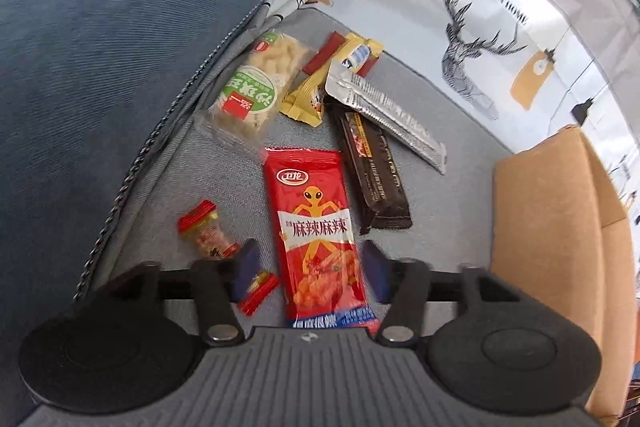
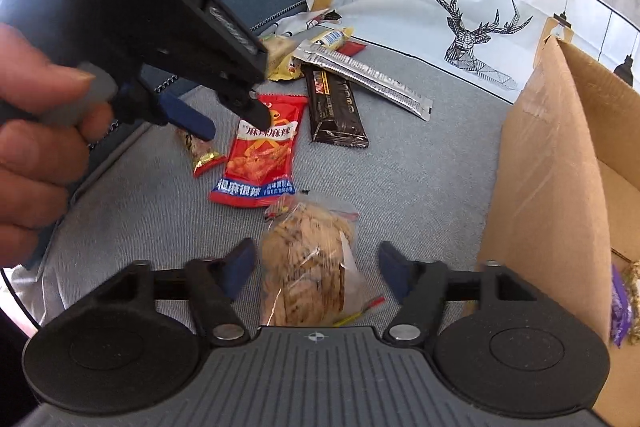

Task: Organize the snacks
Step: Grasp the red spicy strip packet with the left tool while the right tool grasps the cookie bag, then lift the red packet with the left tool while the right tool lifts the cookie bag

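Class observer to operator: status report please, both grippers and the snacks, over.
Left gripper open, straddling red spicy snack packet. Right gripper open around clear bag of cookies. Neither gripped yet. Cardboard box stands right; path unobstructed.

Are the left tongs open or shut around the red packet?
Open. The left tongs straddle the red packet, with a gap showing beside each finger.

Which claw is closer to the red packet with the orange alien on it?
Left. The left gripper hangs open straddling the red packet. The right gripper is farther back, around the cookie bag.
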`<state>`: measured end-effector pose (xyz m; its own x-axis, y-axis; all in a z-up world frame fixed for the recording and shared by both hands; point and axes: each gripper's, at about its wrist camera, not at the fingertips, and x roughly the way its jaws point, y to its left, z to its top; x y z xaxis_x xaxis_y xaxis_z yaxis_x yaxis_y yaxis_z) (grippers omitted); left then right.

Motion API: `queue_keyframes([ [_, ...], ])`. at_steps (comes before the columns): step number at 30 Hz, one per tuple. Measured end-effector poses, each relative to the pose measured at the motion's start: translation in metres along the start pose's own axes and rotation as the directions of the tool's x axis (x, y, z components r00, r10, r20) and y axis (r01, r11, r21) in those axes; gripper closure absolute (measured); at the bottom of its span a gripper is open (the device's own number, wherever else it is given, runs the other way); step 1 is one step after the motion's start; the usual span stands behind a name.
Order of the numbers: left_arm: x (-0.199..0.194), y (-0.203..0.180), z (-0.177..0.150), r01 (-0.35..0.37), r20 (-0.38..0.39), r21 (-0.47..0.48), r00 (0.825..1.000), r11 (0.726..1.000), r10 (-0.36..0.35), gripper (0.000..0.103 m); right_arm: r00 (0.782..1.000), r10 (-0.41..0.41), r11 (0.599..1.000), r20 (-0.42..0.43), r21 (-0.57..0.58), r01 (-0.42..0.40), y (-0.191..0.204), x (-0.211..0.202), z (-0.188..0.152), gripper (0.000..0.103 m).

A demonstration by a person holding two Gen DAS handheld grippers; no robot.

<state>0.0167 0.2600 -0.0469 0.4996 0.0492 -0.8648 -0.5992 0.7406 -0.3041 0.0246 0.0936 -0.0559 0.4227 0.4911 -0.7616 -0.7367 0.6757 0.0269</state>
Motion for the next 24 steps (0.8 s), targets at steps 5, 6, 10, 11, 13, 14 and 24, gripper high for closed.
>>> queue_keyframes([
  [5, 0.016, -0.019, 0.004, -0.074, 0.0, 0.088, 0.997, 0.993, 0.074, 0.02, 0.997, 0.013, 0.999, -0.07, 0.037, -0.01, -0.007, 0.022, 0.001, 0.025],
  [6, 0.021, -0.023, 0.005, -0.081, -0.008, 0.106, 0.997, 0.991, 0.082, 0.02, 0.997, 0.02, 0.999, -0.078, 0.049, -0.017, -0.008, 0.025, 0.001, 0.025],
  [10, 0.035, -0.033, 0.002, -0.132, -0.032, 0.169, 0.99, 0.977, 0.139, 0.019, 0.994, 0.043, 0.995, -0.103, 0.089, -0.034, -0.012, 0.036, 0.0, 0.024],
  [11, 0.036, -0.037, 0.002, -0.146, -0.027, 0.19, 0.988, 0.971, 0.154, 0.019, 0.994, 0.042, 0.996, -0.101, 0.087, -0.033, -0.012, 0.036, 0.0, 0.024],
  [13, 0.039, -0.041, -0.002, -0.169, -0.021, 0.224, 0.984, 0.96, 0.178, 0.02, 0.994, 0.043, 0.996, -0.098, 0.079, -0.035, -0.012, 0.036, 0.0, 0.032],
  [14, 0.04, -0.043, -0.003, -0.184, -0.013, 0.242, 0.981, 0.953, 0.193, 0.026, 0.995, 0.044, 0.996, -0.09, 0.076, -0.037, -0.012, 0.035, -0.001, 0.036],
  [24, 0.019, -0.035, -0.006, -0.181, 0.027, 0.249, 0.983, 0.951, 0.18, 0.055, 0.999, -0.005, 0.992, -0.053, 0.124, 0.012, -0.023, 0.03, 0.0, 0.047],
])
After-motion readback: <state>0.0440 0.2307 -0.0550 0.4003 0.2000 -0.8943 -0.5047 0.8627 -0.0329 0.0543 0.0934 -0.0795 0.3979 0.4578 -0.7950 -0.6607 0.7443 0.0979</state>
